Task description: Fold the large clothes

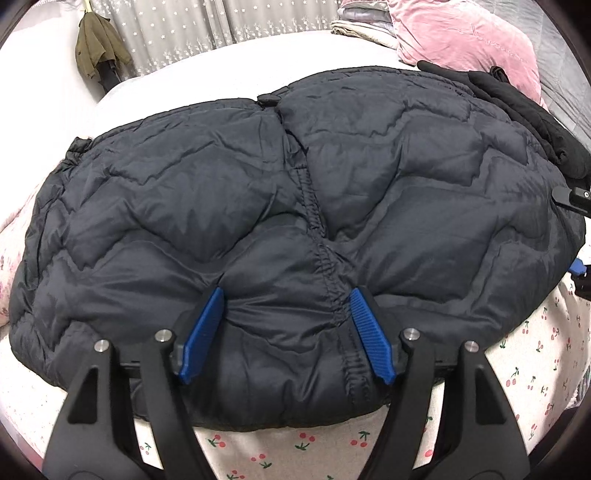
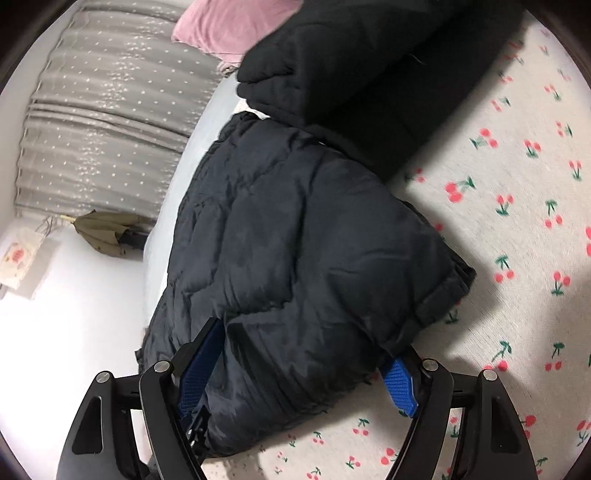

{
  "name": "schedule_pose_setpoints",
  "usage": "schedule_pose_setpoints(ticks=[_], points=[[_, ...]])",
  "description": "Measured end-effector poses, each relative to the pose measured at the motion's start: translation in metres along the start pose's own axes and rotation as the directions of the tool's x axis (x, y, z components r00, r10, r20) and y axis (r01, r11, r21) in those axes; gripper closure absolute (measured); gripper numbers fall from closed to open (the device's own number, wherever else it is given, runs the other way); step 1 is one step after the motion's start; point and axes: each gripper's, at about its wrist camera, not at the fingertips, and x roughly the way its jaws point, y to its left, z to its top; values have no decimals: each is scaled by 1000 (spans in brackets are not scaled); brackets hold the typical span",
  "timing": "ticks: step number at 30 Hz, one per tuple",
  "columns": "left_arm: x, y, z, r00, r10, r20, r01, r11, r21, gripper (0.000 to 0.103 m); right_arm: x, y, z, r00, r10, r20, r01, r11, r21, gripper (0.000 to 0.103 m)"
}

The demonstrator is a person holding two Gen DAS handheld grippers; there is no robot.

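A dark navy quilted puffer jacket (image 1: pixel 295 166) lies spread in a thick folded bundle on the bed. My left gripper (image 1: pixel 286 295) is at its near edge, beside the gathered seam. The blue pads (image 1: pixel 203 332) pinch a bulge of the padding, and creases run out from their tips. In the right wrist view the same jacket (image 2: pixel 295 240) fills the space between the fingers of my right gripper (image 2: pixel 303 339). The jaws clamp one end of the bundle, with one blue pad (image 2: pixel 400 386) partly under the fabric. Part of the right gripper (image 1: pixel 572 195) shows at the jacket's right end.
A folded black garment (image 1: pixel 535 110) (image 2: pixel 351 62) lies against the jacket's far right side, beside a pink pillow (image 1: pixel 461 33). The cherry-print sheet (image 1: pixel 517 350) (image 2: pixel 517 221) covers the near bed. A grey star-print curtain (image 1: pixel 184 29) and an olive umbrella (image 1: pixel 99 48) stand beyond.
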Motion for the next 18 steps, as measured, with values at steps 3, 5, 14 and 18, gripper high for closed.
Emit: schedule_pose_setpoints(ticks=[3,5,14,18], points=[[1,1,0,1000,0,1,0,1000,8,31,-6,8,-3,999,-21,49,23,998,-52,44],[2,2,0,1000,-1,1,1,1000,9,31,-13,18,-5,995,-32,99,41,995,-95,64],[2,-4,-4,1000,-1,9,1,999,34,31,-45,72,-30,959,42,280,61,935,-349,87],[0,-5,-7,1000,-6,13,5,1000,29,31,-53,102,-47,936,101,337,79,873,-481,89]])
